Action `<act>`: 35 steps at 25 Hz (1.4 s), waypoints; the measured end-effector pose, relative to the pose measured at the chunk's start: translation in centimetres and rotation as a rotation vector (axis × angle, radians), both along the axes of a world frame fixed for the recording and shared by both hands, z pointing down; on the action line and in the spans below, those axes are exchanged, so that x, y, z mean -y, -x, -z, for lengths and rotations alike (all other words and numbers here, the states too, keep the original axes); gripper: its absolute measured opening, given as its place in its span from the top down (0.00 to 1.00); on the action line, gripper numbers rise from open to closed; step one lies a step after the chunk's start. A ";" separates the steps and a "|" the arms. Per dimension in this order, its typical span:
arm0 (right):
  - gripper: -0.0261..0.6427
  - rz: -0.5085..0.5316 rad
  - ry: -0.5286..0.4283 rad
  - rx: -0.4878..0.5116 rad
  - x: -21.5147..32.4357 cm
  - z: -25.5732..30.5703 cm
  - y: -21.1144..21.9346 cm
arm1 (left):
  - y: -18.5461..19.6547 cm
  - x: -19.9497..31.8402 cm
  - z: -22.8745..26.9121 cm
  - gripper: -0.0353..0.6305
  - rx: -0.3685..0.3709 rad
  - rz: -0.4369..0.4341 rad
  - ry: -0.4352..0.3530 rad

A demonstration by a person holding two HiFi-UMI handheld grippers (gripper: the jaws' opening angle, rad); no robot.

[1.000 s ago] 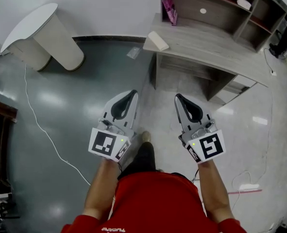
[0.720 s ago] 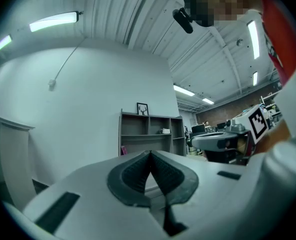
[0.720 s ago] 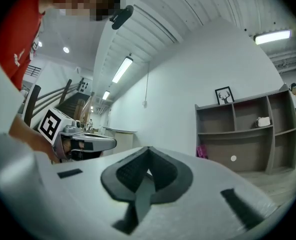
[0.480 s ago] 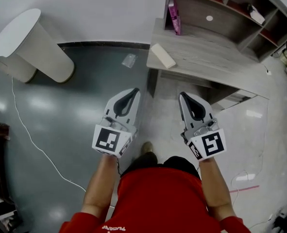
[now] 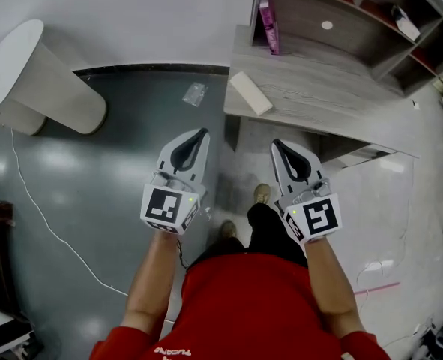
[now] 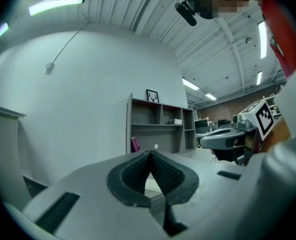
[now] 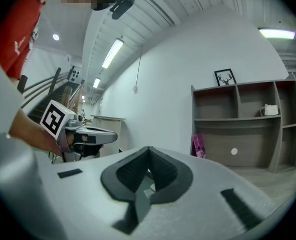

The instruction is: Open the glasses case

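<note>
Left tool (image 5: 202, 132) and right tool (image 5: 275, 142) are held level and side by side, with a clear gap kept between them. Both pairs of jaws are pressed together and nothing is pinched in either, as is seen in both gripper views. The glasses case (image 5: 250, 93), pale and oblong, is laid slanted on the wooden surface (image 5: 318, 96) at its near left corner, close to both the left edge and the near edge. It is touched by neither tool. The left tool's tip is held over the dark floor (image 5: 109, 178), left of the surface's left edge. The right tool's tip is held just short of the near edge. Open floor is left between the tools and the surface. A shelf unit (image 5: 303, 10) is set along the far side of the surface, and 1 pink box (image 5: 266, 17) is stood upright in its left bay. A white round table (image 5: 26, 66) is seen at far left, well apart from the tools. 1 white cable (image 5: 49, 223) is run across the floor on the left. A clear wrapper (image 5: 195, 92) is left on the floor just left of the surface. 1 shoe (image 5: 262, 194) is seen between the tools.
</note>
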State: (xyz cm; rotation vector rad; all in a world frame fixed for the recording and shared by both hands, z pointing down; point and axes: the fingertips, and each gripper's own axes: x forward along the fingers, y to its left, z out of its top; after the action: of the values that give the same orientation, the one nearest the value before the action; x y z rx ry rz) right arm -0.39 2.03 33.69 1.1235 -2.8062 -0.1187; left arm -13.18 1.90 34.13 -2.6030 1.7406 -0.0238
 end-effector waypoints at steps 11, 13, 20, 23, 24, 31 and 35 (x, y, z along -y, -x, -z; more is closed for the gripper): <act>0.95 0.031 0.062 -0.020 9.9 -4.8 -0.6 | -1.4 10.6 -5.8 0.93 0.085 0.033 0.118; 0.95 0.063 0.094 -0.050 11.0 -6.3 -0.2 | -1.5 12.4 -7.1 0.93 0.095 0.048 0.147; 0.95 0.118 0.162 -0.085 15.0 -9.7 0.4 | -1.9 17.8 -10.8 0.93 0.159 0.056 0.265; 0.95 0.108 0.200 -0.092 16.4 -10.7 0.5 | -1.6 19.4 -12.6 0.93 0.178 0.041 0.316; 0.95 0.103 0.205 -0.097 16.8 -11.0 0.6 | -1.5 19.9 -13.2 0.93 0.180 0.035 0.329; 0.94 0.081 0.252 -0.187 18.8 -13.5 1.9 | -0.9 23.4 -17.6 0.93 0.200 -0.059 0.451; 0.84 0.090 0.287 -0.236 19.4 -15.1 3.0 | -0.3 24.6 -19.5 0.93 0.238 -0.117 0.507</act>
State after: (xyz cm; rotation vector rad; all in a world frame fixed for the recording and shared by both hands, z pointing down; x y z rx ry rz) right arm -3.35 -17.33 48.81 0.8582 -2.5614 0.1323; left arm -12.91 -22.74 53.66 -2.8634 1.6658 -0.8402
